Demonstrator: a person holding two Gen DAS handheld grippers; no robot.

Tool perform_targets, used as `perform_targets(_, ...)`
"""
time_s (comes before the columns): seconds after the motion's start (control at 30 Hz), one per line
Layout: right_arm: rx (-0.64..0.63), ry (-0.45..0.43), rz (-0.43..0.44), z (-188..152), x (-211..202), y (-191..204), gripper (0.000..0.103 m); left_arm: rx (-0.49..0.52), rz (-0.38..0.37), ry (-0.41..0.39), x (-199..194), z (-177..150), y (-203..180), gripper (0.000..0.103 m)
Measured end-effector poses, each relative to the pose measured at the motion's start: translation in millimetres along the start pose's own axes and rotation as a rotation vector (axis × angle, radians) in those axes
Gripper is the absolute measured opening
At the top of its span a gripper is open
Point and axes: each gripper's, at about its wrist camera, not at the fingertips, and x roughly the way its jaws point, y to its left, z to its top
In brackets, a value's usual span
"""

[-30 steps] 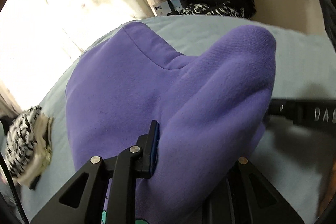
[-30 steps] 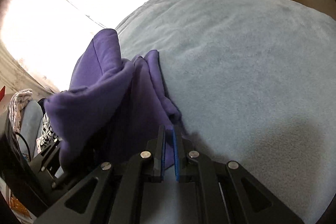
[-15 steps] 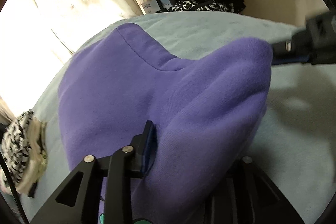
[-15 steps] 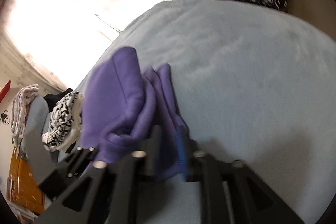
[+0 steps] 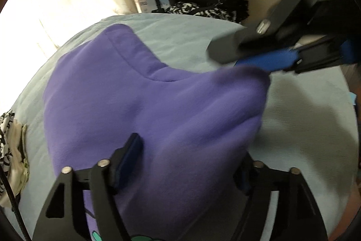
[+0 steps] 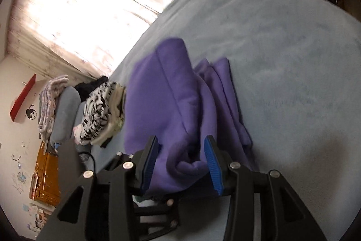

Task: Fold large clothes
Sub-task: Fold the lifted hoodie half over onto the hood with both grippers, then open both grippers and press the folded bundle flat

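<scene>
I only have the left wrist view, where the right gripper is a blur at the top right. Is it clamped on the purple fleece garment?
Observer: No. The right wrist view shows the right gripper with its jaws just opened. Its blue pads stand apart, and a loose fold of the purple fleece garment lies between them.
Operator: What lies behind the bulge?
Observer: Flat stacked layers of the same garment, resting on the pale blue blanket.

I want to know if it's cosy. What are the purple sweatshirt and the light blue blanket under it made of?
The purple sweatshirt looks like thick, matte fleecy knit, probably cotton blend: soft rounded folds, stitched seam. The light blue blanket looks like plush fleece: a short fuzzy nap, no shine. Both look cosy.
</scene>
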Motion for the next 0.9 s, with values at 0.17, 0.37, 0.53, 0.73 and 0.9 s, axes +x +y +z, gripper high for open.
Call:
perform_targets(0.17, 0.0, 0.035, -0.027, -0.7, 10.2, -6.8, 0.043, -0.027, -0.082, 0.01, -8.5, 0.8, 7.4, 0.074)
perform_targets(0.37, -0.036, 0.052, -0.06, 0.0, 13.6, -1.1, 0.043, -0.132, -0.209, -0.044, -49.6, 6.0, 43.5, 0.074)
perform_targets(0.53, -0.05, 0.06, -0.069, -0.6, 13.3, 0.4, 0.043, -0.293, -0.197, -0.115, -81.3, 9.2, 103.9, 0.074)
perform_targets(0.73, -0.076, 0.059, -0.069, 4.6, 5.7, 6.7, 0.043, -0.603, -0.132, -0.076, -62.6, -4.9, 202.3, 0.074)
perform_targets(0.9, -0.1, 0.029, -0.075, 30.7, 4.4, 17.2, 0.043, -0.666, -0.143, -0.024, -32.5, -18.5, 229.8, 0.071)
